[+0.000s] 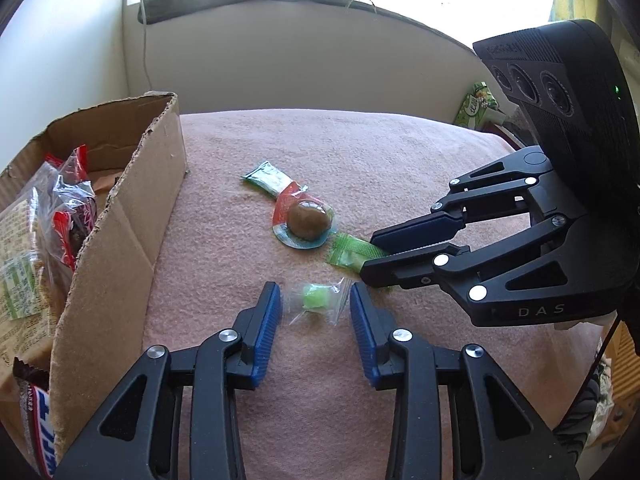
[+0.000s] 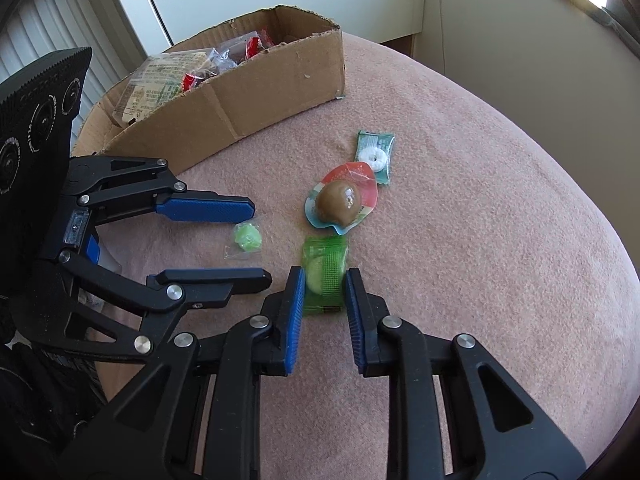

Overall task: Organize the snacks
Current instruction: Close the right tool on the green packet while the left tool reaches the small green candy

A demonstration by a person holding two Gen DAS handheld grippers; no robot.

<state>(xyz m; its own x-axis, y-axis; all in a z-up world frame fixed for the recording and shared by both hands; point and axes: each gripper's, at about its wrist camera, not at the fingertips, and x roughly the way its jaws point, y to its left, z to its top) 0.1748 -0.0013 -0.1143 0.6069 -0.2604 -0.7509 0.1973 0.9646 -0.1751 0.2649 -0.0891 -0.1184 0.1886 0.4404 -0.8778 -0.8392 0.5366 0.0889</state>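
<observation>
Plainly both claws stand apart on the pink cloth-covered surface (image 1: 400, 152) — the left claw (image 1: 316, 304) straddling the small clear-wrapped pale-green candy (image 1: 316, 300), the right claw (image 2: 324, 296) flanking the flat green foil sachet (image 2: 325, 266) — both light, crinkly, slippery things best pinched across the middle.

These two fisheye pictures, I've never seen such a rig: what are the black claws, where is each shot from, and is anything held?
The claws are hand-held two-finger grippers, each with its own camera. One picture looks along the left gripper, whose open fingers flank a clear-wrapped green candy. The other looks along the right gripper, fingers either side of a green packet, not visibly squeezing it. Nothing is lifted. On the pink cloth also lie a brown sweet on a wrapper and a mint packet. The cardboard box already holds snacks.
</observation>
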